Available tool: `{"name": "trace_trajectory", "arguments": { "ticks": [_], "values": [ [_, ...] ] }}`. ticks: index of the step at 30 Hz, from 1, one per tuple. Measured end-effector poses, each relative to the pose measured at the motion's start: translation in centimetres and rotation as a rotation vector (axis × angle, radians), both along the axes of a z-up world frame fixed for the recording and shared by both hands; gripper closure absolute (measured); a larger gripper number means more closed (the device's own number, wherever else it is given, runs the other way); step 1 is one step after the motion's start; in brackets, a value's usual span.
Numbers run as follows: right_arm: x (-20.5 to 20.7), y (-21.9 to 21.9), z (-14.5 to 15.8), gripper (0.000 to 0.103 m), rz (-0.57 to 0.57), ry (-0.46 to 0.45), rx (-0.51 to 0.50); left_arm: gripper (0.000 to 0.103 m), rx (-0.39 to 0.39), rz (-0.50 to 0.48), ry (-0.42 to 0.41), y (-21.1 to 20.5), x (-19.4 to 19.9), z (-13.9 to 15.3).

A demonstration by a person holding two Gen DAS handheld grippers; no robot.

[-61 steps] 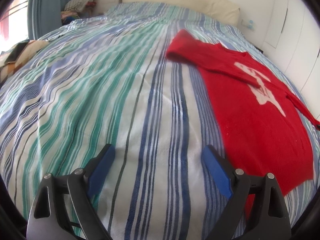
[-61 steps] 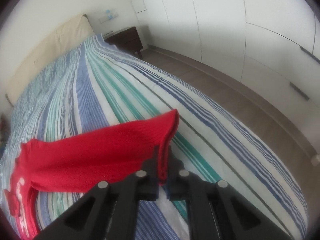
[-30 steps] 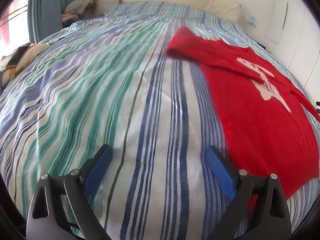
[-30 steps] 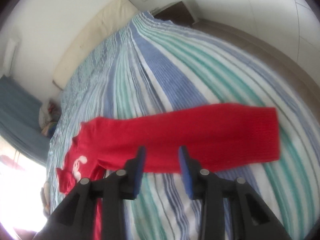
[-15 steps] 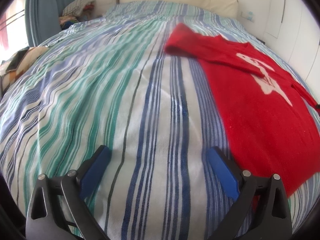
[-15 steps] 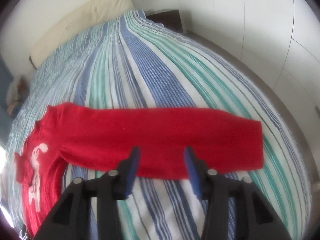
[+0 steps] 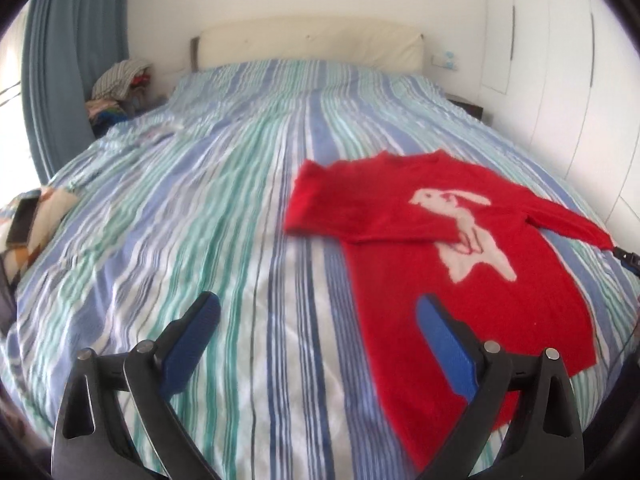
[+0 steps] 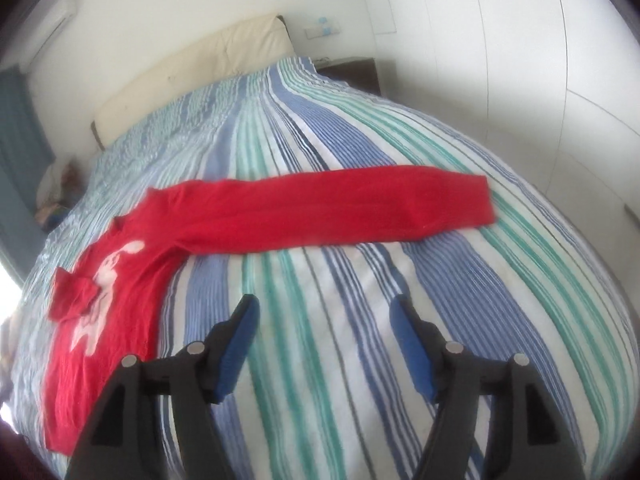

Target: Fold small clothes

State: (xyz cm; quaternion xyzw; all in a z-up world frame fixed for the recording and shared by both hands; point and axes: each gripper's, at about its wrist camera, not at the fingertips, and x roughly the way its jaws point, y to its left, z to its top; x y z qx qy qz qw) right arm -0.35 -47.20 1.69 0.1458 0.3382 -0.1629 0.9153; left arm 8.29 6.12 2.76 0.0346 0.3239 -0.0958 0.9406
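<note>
A red sweater with a white rabbit print lies flat on the striped bedspread. Its left sleeve is folded across the chest; the right sleeve stretches straight out to the side. My left gripper hovers open above the bedspread, its right finger over the sweater's hem, holding nothing. In the right wrist view my right gripper stands back from the outstretched sleeve. Its jaws are opening, with only bedspread between them. The right gripper's tip shows at the sleeve's cuff in the left wrist view.
A cream headboard backs the bed. Piled clothes sit by the blue curtain at far left. A phone rests on a patterned cloth at the left edge. White wardrobe doors and a dark nightstand stand on the right.
My right gripper let go of the sleeve, which now lies laid out straight, then drew back with jaws widening. The left gripper rose, showing more of the bed and sweater.
</note>
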Motion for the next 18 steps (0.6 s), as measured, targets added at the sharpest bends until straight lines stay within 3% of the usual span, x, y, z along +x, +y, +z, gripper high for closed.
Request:
{"name": "trace_trajectory", "arguments": {
  "ticks": [2,6,9,12,14,16,18],
  "values": [
    [-1.2,1.8,0.1,0.031,-0.002,-0.062,-0.042,0.003,0.017,-0.074,-0.043,-1.6,2.1,2.1],
    [-1.7,4.4,0.3,0.030,0.032,-0.117,-0.110,0.003,0.069,-0.223,0.020,-5.9,7.5,2.2],
    [-1.8,5.1,0.8,0.030,0.043,-0.151,-0.159,0.003,0.183,-0.359,0.103,-10.5,10.3,-1.2],
    [-1.7,4.4,0.4,0.030,0.039,-0.150,-0.111,0.007,0.322,-0.436,0.139,-14.3,12.0,-5.5],
    [-1.7,3.7,-0.1,0.030,0.028,-0.141,-0.071,0.024,0.361,-0.483,0.190,-15.9,13.1,-7.5],
    [-1.9,3.6,-0.3,0.030,0.030,-0.136,-0.050,0.025,0.363,-0.520,0.252,-17.1,13.9,-9.0],
    [-2.0,3.7,-0.4,0.030,0.037,-0.139,-0.054,0.026,0.397,-0.539,0.255,-18.1,14.2,-10.0]
  ]
}}
